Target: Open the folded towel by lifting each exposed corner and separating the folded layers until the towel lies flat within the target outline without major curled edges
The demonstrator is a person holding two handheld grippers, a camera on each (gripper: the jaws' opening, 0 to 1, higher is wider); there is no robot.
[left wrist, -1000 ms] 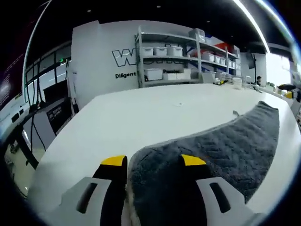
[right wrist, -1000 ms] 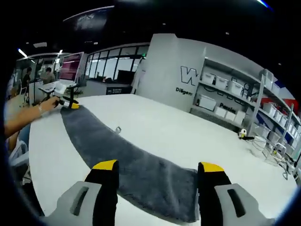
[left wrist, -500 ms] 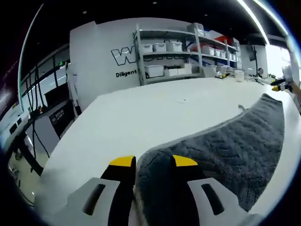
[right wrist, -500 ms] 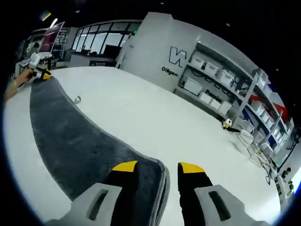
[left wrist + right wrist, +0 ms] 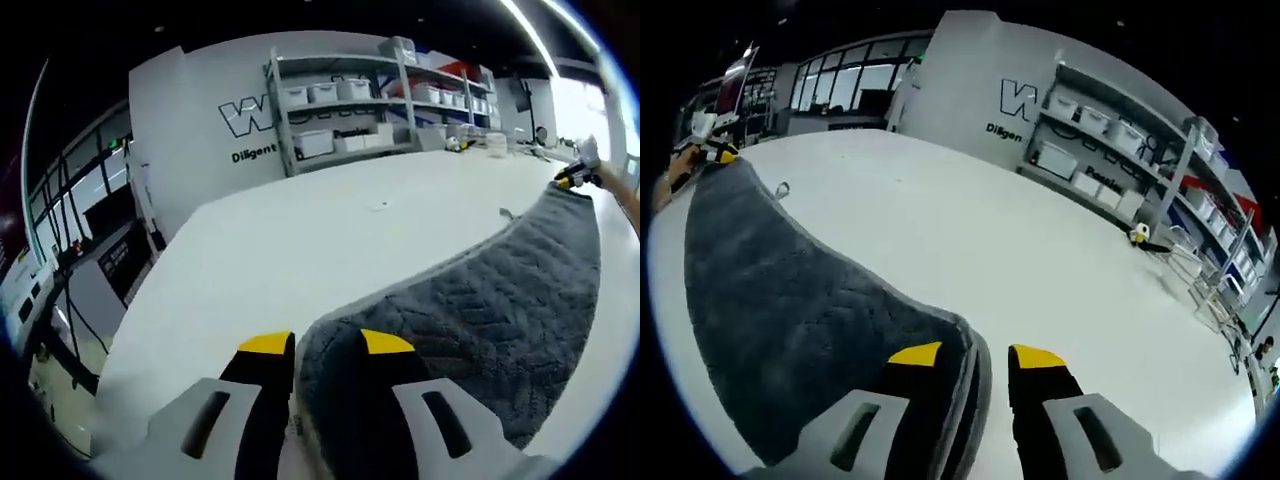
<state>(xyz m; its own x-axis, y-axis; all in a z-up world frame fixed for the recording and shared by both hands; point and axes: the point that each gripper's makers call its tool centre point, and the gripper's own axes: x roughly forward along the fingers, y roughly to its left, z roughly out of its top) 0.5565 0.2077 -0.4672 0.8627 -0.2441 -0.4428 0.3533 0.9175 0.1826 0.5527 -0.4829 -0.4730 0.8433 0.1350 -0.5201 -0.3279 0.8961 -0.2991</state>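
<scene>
Pinching opposite towel (image 5: 480, 300) ends, both hand-held grippers.

A grey towel (image 5: 500, 300) stretches across the white table (image 5: 300, 240).

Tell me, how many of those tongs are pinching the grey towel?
2: the left tongs and the right tongs each clamp one end of the grey towel.

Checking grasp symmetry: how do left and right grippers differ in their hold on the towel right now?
The left gripper has the grey towel running off to its right; the right gripper has it running off to its left. The towel edge hides much of the left gripper's right finger; the right gripper's right finger is bare, over the white table. Shared: both have yellow-tipped fingers closed on towel corners.
</scene>
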